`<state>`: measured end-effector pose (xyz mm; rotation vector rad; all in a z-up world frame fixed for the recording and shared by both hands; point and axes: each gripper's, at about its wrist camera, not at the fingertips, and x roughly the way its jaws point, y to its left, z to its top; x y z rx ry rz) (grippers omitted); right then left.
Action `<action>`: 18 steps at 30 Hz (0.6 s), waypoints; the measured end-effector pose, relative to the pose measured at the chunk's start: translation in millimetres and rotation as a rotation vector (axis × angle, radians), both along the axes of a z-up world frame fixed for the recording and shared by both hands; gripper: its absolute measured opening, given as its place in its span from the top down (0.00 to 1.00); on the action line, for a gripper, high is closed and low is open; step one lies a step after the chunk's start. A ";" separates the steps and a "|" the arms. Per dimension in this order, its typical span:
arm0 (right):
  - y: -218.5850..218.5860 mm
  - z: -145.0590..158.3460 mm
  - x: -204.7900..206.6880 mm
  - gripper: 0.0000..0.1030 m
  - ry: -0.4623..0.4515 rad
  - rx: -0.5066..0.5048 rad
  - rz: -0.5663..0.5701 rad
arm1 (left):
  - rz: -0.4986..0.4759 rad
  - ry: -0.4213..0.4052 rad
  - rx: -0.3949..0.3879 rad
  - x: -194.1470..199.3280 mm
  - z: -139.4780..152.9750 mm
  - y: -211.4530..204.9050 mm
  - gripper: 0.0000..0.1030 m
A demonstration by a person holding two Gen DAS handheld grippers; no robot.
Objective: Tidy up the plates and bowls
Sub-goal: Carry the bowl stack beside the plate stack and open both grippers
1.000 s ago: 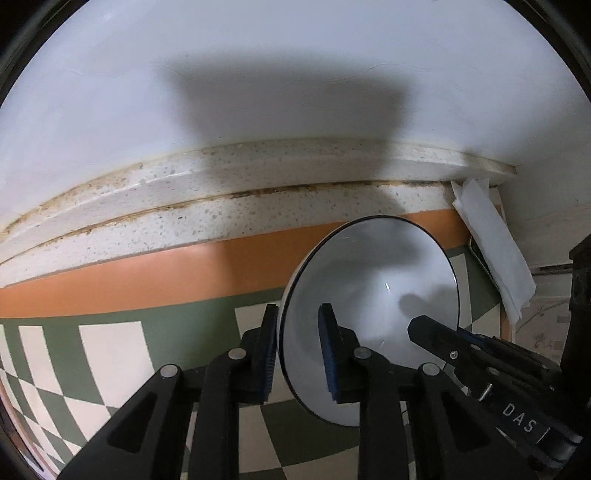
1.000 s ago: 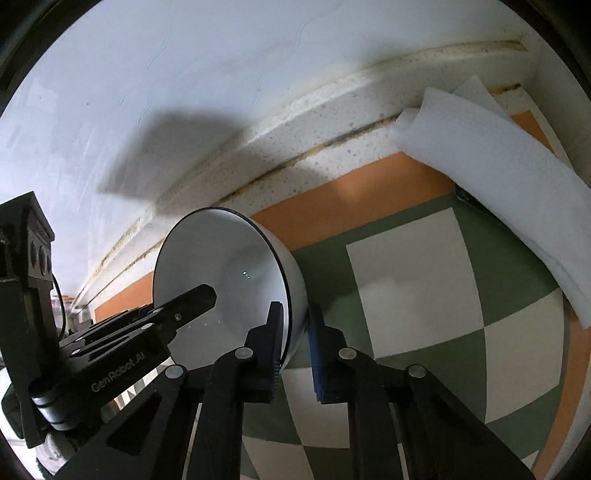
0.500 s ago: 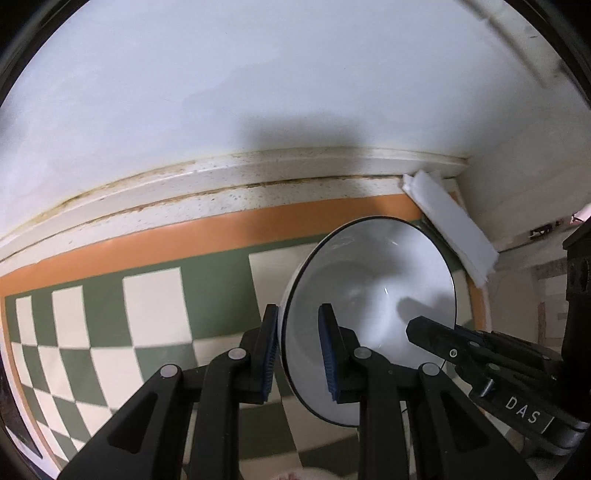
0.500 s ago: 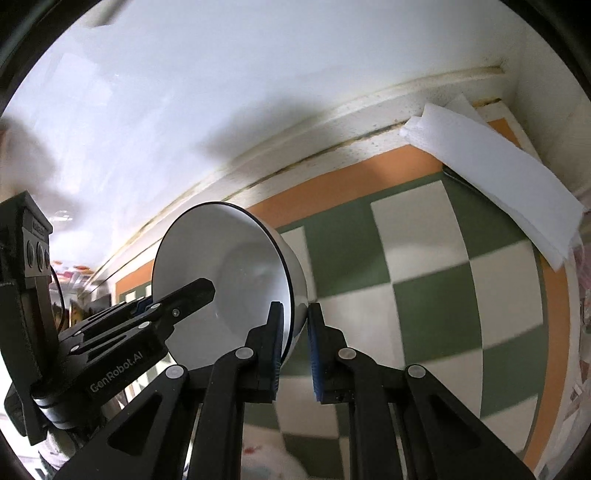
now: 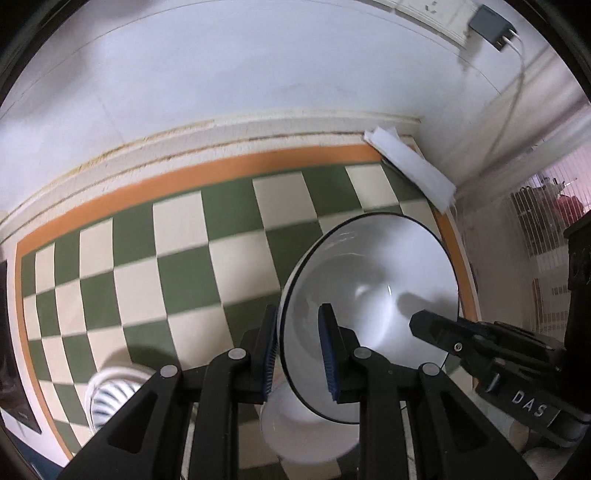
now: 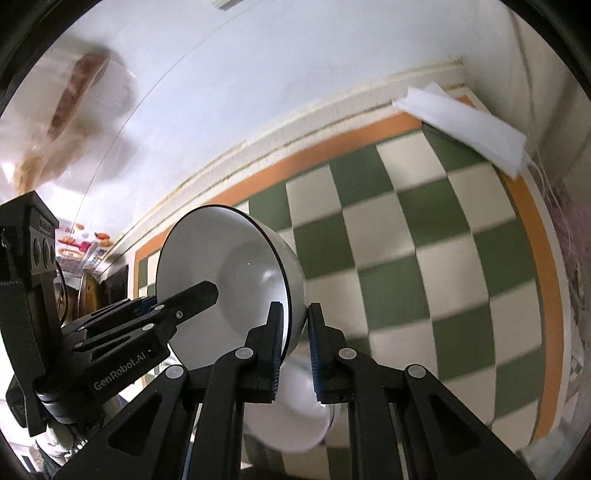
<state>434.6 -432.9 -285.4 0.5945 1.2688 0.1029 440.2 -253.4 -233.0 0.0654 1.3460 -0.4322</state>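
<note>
A white bowl with a thin dark rim (image 5: 373, 295) is held in the air between both grippers, above the green and cream checkered mat (image 5: 184, 258). My left gripper (image 5: 297, 343) is shut on its left rim. My right gripper (image 6: 294, 339) is shut on its right rim; the bowl (image 6: 236, 273) faces left in the right wrist view. Another white dish (image 5: 295, 435) lies on the mat below the held bowl; it also shows in the right wrist view (image 6: 291, 417). A ribbed white dish (image 5: 110, 395) sits at the lower left.
A folded white cloth (image 5: 410, 170) lies in the far right corner of the counter by the wall; it also shows in the right wrist view (image 6: 465, 125). A white backsplash wall (image 5: 258, 74) runs behind the mat. A charger and cable (image 5: 495, 29) hang on the wall at the upper right.
Both grippers have pulled back and risen with the bowl held between them. Much more of the checkered mat shows, and the dishes below have come into view.
</note>
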 end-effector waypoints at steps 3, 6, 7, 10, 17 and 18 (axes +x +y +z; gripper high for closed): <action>11.2 -6.1 -24.9 0.85 0.017 0.006 0.004 | -0.001 0.016 -0.001 -19.0 -4.9 7.5 0.81; 20.3 -17.4 -44.8 0.85 0.038 0.015 0.007 | 0.000 0.037 0.005 -33.8 -13.0 14.3 0.81; 22.9 -19.4 -50.1 0.85 0.044 0.016 0.009 | -0.001 0.042 0.008 -38.2 -15.2 15.6 0.81; 30.4 -28.8 -64.6 0.85 0.063 0.016 0.019 | -0.003 0.053 0.021 -51.5 -23.3 19.4 0.81; 38.1 -50.3 -81.0 0.85 0.107 0.023 0.032 | -0.002 0.082 0.059 -69.1 -45.0 22.1 0.81; 38.5 -52.7 -81.2 0.85 0.112 0.023 0.033 | 0.000 0.087 0.063 -70.7 -48.3 22.7 0.81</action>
